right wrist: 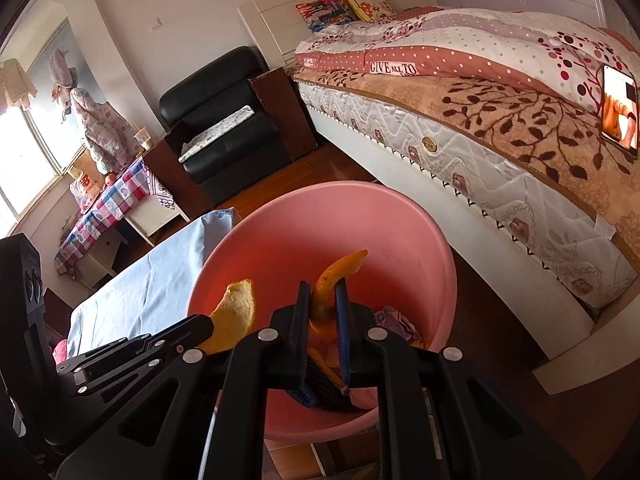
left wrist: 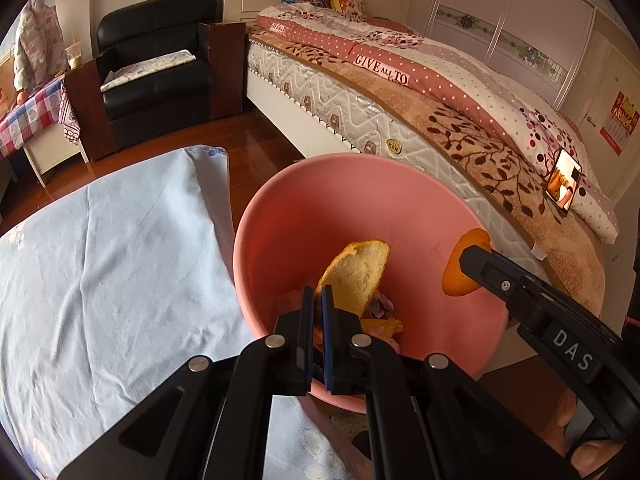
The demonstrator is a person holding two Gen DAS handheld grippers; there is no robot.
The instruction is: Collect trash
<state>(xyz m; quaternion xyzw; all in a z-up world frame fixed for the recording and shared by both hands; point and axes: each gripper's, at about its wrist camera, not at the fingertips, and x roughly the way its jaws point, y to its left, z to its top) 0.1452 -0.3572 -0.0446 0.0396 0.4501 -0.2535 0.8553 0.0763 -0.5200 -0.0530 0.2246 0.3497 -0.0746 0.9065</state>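
Both grippers tilt steeply down over the mouth of the pink bin [left wrist: 280, 216], which stands on the wooden floor between the blue-sheeted table [left wrist: 100, 260] at its nine o'clock and the bed [left wrist: 460, 128] at its two o'clock.

The left gripper [left wrist: 318, 292] has its jaws pressed together on a broad piece of orange peel [left wrist: 356, 276] — pale pith upward — held just inside the bin's near wall, above the scraps of trash [left wrist: 382, 320] on the bottom.

The right gripper [right wrist: 323, 290] comes in from the bin's three o'clock rim in the left wrist view. Its jaws are clamped on a narrower, curled strip of peel [right wrist: 340, 270] that sticks up past the fingertips — also over the bin's opening. A person's fingers [left wrist: 568, 420] show beneath this gripper's handle at the lower right.

A phone [left wrist: 564, 180] with a lit screen leans on the bed's edge.
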